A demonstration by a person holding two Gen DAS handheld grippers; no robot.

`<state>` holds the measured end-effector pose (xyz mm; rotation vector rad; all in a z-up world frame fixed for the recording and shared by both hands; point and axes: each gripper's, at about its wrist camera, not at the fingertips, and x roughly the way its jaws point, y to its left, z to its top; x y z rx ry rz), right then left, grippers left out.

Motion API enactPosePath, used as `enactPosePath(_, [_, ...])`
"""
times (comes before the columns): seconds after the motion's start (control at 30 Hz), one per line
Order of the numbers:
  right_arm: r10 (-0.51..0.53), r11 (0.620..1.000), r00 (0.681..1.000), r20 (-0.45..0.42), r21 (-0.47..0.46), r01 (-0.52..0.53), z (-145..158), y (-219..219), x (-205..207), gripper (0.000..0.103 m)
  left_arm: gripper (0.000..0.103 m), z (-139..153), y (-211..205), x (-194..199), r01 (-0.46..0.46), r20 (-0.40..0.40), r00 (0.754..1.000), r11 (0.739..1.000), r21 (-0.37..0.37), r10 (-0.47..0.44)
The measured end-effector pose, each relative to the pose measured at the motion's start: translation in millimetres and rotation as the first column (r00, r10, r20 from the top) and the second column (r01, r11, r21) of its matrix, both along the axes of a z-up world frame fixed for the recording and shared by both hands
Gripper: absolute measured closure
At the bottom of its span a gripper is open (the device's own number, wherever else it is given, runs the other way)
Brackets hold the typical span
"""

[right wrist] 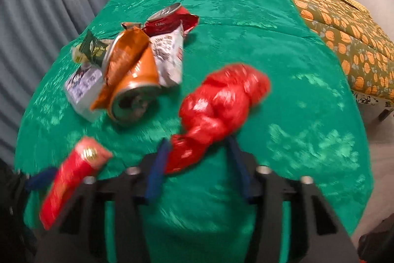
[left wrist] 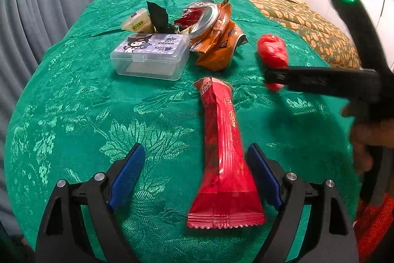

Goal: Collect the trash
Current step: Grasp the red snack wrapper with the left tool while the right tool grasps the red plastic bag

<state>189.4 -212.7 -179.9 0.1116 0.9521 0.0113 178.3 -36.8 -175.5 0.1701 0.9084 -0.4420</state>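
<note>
Trash lies spread on the green cloth over the bed, and the step in hand looks like gathering the loose pieces one by one. The right gripper has its blue fingers pressed together on the tail of the twisted red plastic bag, which sticks out beyond them toward the far side; in the left wrist view this bag sits at the right, just past the dark finger. The left gripper stands wide apart, and the long red wrapper lies between its fingers without being pinched, nearer to the right one. Farther away is the pile of crushed cans and snack packets, with a clear plastic box just to its left. I judge the next move needs the left fingers to close on the wrapper's narrow middle, because the thin film may slip or slide on the cloth.
</note>
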Motion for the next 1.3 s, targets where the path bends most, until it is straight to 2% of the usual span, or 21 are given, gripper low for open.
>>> enactPosePath(0.1, [0.061, 0.998, 0.998, -0.010, -0.024, -0.061, 3, -9, -17, 0.075, 0.018, 0, 0, 0, 0.003, 0.000, 1.000, 1.000, 0.006, -0.003])
enactPosePath(0.27, [0.183, 0.978, 0.982, -0.049, -0.090, -0.187, 7, -17, -52, 0.075, 0.017, -1, -2, -2, 0.002, 0.004, 1.000, 1.000, 0.014, -0.002])
enactPosePath(0.5, [0.220, 0.971, 0.973, -0.067, -0.082, -0.226, 10, -20, -71, 0.075, 0.016, -1, -4, -3, -0.007, 0.004, 1.000, 1.000, 0.022, 0.006])
enactPosePath(0.53, [0.216, 0.972, 0.975, -0.059, -0.086, -0.220, 11, -19, -70, 0.072, 0.016, -1, -4, -4, -0.008, 0.003, 1.000, 1.000, 0.017, 0.008])
enactPosePath(0.6, [0.201, 0.976, 0.979, -0.026, -0.078, -0.203, 15, -20, -68, 0.034, 0.016, 1, 0, -3, -0.001, -0.005, 1.000, 1.000, -0.013, 0.001])
enactPosePath(0.67, [0.197, 0.978, 0.980, 0.006, -0.065, -0.196, 21, -20, -63, 0.033, 0.016, 4, 6, -1, 0.014, -0.020, 1.000, 0.999, -0.042, -0.015])
enactPosePath(0.77, [0.203, 0.978, 0.979, 0.022, -0.060, -0.202, 27, -15, -40, 0.033, 0.016, 13, 7, -1, 0.029, 0.001, 1.000, 0.999, -0.023, -0.029])
enactPosePath(0.93, [0.185, 0.981, 0.983, -0.005, -0.053, -0.185, 20, -6, 12, 0.033, 0.017, 31, -9, 11, 0.060, -0.002, 0.998, 0.998, -0.012, -0.060])
enactPosePath(1.03, [0.150, 0.989, 0.988, -0.027, -0.013, -0.151, 10, -8, 31, 0.034, 0.026, 33, -26, 19, 0.086, -0.019, 0.996, 0.996, 0.034, -0.085])
enactPosePath(1.07, [0.148, 0.989, 0.988, -0.040, 0.010, -0.148, 7, -10, 36, 0.040, 0.029, 32, -31, 21, 0.090, -0.020, 0.996, 0.995, 0.053, -0.089])
enactPosePath(1.1, [0.149, 0.989, 0.988, -0.049, 0.021, -0.148, 5, -12, 37, 0.054, 0.031, 32, -34, 22, 0.091, -0.022, 0.996, 0.994, 0.066, -0.090])
enactPosePath(1.2, [0.151, 0.988, 0.987, -0.048, 0.047, -0.149, 9, -19, 23, 0.058, 0.049, 26, -37, 29, 0.081, -0.046, 0.996, 0.993, 0.083, -0.077])
enactPosePath(1.27, [0.171, 0.984, 0.984, -0.048, 0.050, -0.169, 16, -23, 5, 0.058, 0.069, 20, -35, 33, 0.067, -0.070, 0.996, 0.995, 0.078, -0.061])
enactPosePath(1.3, [0.181, 0.982, 0.982, -0.046, 0.051, -0.179, 19, -24, -3, 0.058, 0.073, 18, -34, 33, 0.064, -0.079, 0.995, 0.996, 0.067, -0.059])
